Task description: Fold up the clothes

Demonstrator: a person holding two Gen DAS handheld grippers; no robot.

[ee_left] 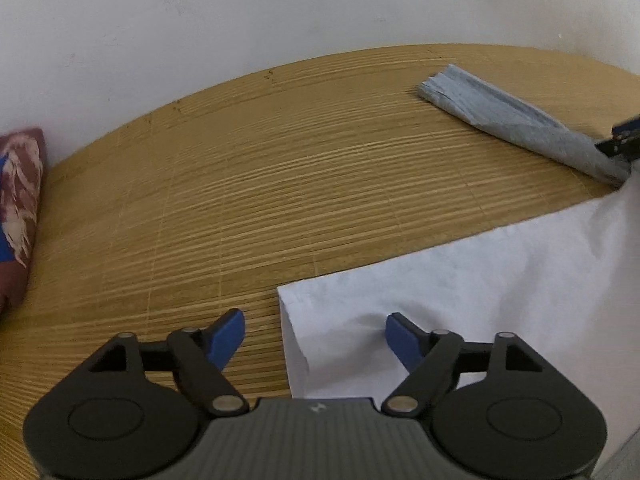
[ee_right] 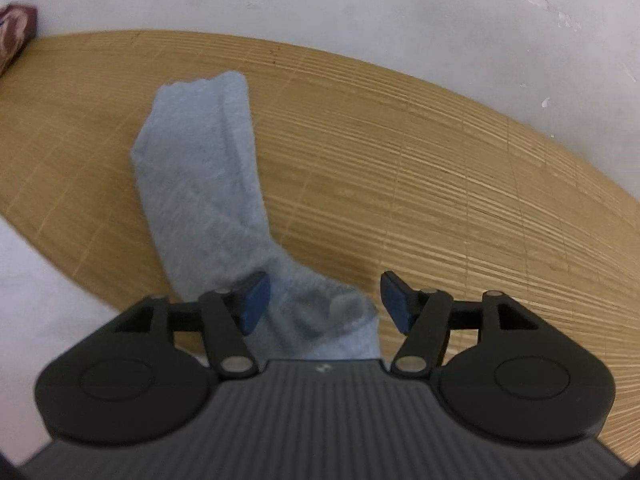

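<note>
- Clearly, in the left wrist view, the folding is not finished. The left tongs (ee_left: 315, 336) stand spread and pinch nothing; one blue pad hangs over the bamboo mat (ee_left: 280, 184), the other over the white garment (ee_left: 480, 280).
- That white garment lies flat on the mat, its straight edge and a squared corner just ahead of the tongs. It looks smooth with only faint creasing, thin and papery in the light. Whether it is one layer or already doubled I cannot tell, since it runs out of frame.
- Farther off, toward the right edge of this view, a grey-blue sleeve (ee_left: 500, 116) stretches out across the mat, well apart from the left tongs. It is still laid open, so by my reckoning it has yet to be brought in over the body.
- A red patterned cushion (ee_left: 20, 208) sits at the far left — not part of the job.
- In the right wrist view, the right tongs (ee_right: 324, 300) are likewise spread, and the pads do not press the cloth, though the grey-blue sleeve (ee_right: 200, 184) passes between them.
- The sleeve looks soft and fleecy, bent at an elbow-like kink, its cuff end pointing away toward the wall (ee_right: 360, 8). The white garment (ee_right: 32, 272) shows at the left edge.
</note>
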